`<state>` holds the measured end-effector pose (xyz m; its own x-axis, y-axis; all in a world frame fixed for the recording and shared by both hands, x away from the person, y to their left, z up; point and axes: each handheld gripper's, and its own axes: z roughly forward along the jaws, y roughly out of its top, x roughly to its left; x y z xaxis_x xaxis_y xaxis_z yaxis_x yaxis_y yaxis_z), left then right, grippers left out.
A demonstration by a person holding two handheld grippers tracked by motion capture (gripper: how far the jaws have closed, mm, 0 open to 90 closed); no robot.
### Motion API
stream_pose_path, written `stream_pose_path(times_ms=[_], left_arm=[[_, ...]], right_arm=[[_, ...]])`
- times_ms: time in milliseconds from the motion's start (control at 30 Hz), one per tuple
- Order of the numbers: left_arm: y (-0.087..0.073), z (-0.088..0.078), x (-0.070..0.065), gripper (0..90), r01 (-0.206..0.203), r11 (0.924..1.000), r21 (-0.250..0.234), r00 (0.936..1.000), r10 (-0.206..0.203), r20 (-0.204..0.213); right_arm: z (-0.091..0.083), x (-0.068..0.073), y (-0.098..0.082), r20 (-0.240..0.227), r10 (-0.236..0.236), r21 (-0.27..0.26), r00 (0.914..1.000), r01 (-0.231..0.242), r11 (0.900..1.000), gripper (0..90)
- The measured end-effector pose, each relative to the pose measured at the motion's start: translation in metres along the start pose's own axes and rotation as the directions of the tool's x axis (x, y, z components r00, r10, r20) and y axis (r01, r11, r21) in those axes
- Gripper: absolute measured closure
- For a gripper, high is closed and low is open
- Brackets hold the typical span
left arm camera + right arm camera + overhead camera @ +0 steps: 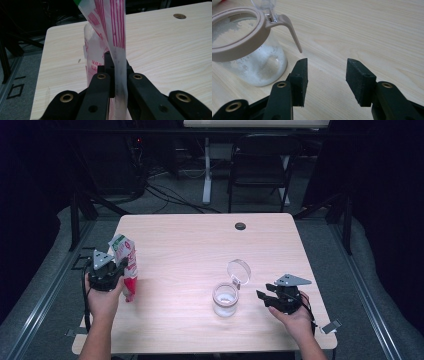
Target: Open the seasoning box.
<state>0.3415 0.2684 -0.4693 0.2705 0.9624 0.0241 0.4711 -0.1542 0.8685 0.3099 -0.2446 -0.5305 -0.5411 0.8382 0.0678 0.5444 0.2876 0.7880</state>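
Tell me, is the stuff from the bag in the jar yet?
Partly, perhaps. The jar stands open, lid flipped back, with some white grains at its bottom. In hand: the left gripper is shut on the red-and-white bag, which stands far left of the jar. The right gripper waits open beside the jar. Left, probably: carrying the bag over, pouring, closing the lid.

Pale wooden table [190,240]; 1 glass jar [225,300] standing on it.

bag [110,30] top cut off, print unreadable
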Motion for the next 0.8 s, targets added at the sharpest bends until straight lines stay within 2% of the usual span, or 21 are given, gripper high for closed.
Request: stream_pose_path(times_ms=[100,200,300,400,500,533,600,700,800], left_arm=[[0.003,-0.003,-0.002,90.0,0.000,0.9999,-0.014,1.0000,0.000,0.009],[0.009,-0.008,-0.008,90.0,-0.023,0.9993,-0.030,0.9994,0.023,0.025],[0.015,-0.013,-0.016,90.0,-0.047,0.9982,-0.037,0.9966,0.049,0.067],[0.020,-0.014,-0.026,90.0,-0.075,0.9964,-0.039,0.9908,0.079,0.110],[0.022,-0.012,-0.039,90.0,-0.087,0.9952,-0.045,0.9799,0.093,0.176],[0.023,-0.010,-0.045,90.0,-0.091,0.9948,-0.045,0.9734,0.099,0.207],[0.024,-0.007,-0.056,90.0,-0.116,0.9923,-0.044,0.9641,0.123,0.235],[0.024,-0.002,-0.076,90.0,-0.163,0.9859,-0.040,0.9461,0.167,0.277],[0.023,0.003,-0.092,90.0,-0.187,0.9813,-0.043,0.9251,0.191,0.328]], right_arm=[[-0.001,0.000,-0.001,-0.001,0.003,-0.004,1.0000,-0.003,1.000,52.4],[-0.003,-0.001,-0.002,0.002,0.005,-0.009,1.0000,-0.005,1.000,52.5],[-0.003,-0.001,-0.003,0.006,0.005,-0.009,1.0000,-0.005,1.000,52.5],[-0.004,-0.001,-0.004,0.007,0.009,-0.012,0.9999,-0.009,1.000,52.5],[-0.005,-0.001,-0.005,0.010,0.007,-0.013,0.9999,-0.007,1.000,52.5],[-0.005,-0.001,-0.005,0.009,0.006,-0.010,0.9999,-0.006,1.000,52.5],[-0.006,-0.001,-0.006,0.015,0.013,-0.018,0.9998,-0.013,1.000,52.6],[-0.008,-0.002,-0.007,0.016,0.014,-0.017,0.9998,-0.014,1.000,52.6],[-0.010,-0.004,-0.009,0.022,0.018,-0.015,0.9996,-0.018,1.000,52.6]])
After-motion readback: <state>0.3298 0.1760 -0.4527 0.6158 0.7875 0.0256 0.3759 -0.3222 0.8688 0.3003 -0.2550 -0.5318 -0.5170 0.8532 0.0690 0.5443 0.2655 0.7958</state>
